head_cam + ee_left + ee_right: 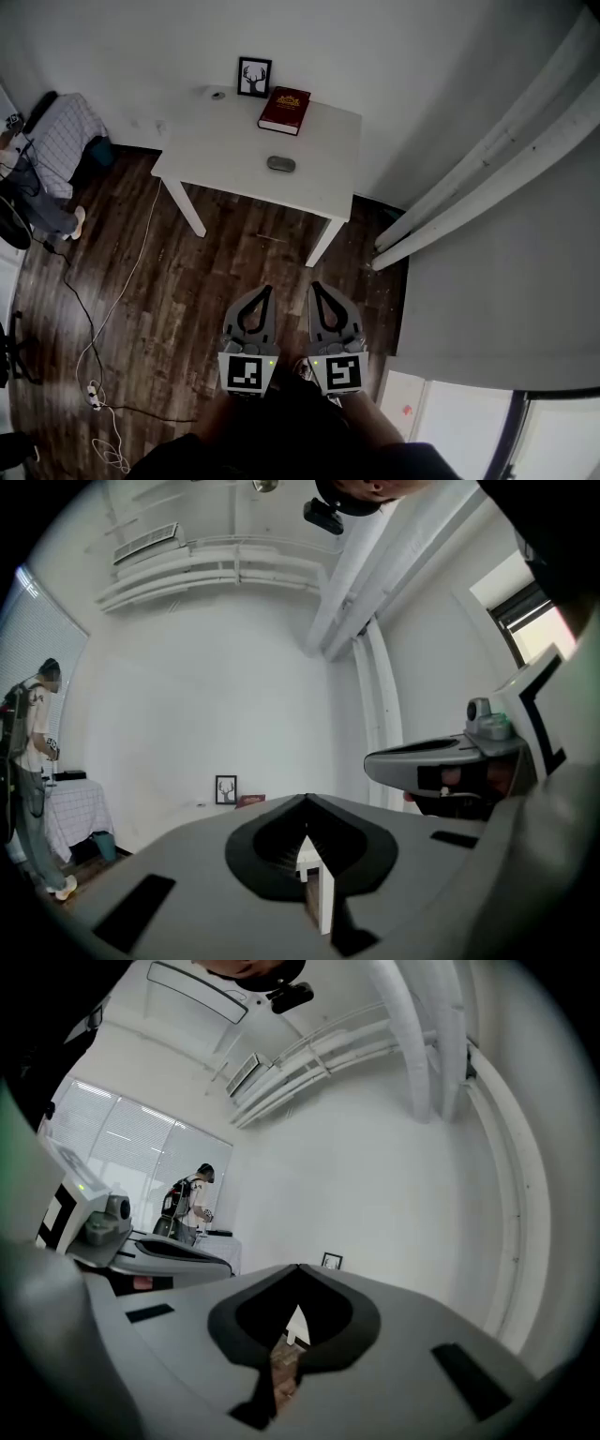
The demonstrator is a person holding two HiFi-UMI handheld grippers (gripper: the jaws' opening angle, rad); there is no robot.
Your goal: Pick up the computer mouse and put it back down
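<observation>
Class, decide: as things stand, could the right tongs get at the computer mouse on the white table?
Probably not yet: the right tongs are shut and held well short of the table, with bare floor between. Nothing blocks the mouse, though; stepping closer should do.

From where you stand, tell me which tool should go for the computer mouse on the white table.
Left, narrowly. The computer mouse lies almost straight ahead of the left tool; the right tool sits further off its line. Both are shut, empty, side by side, well short of the table.
</observation>
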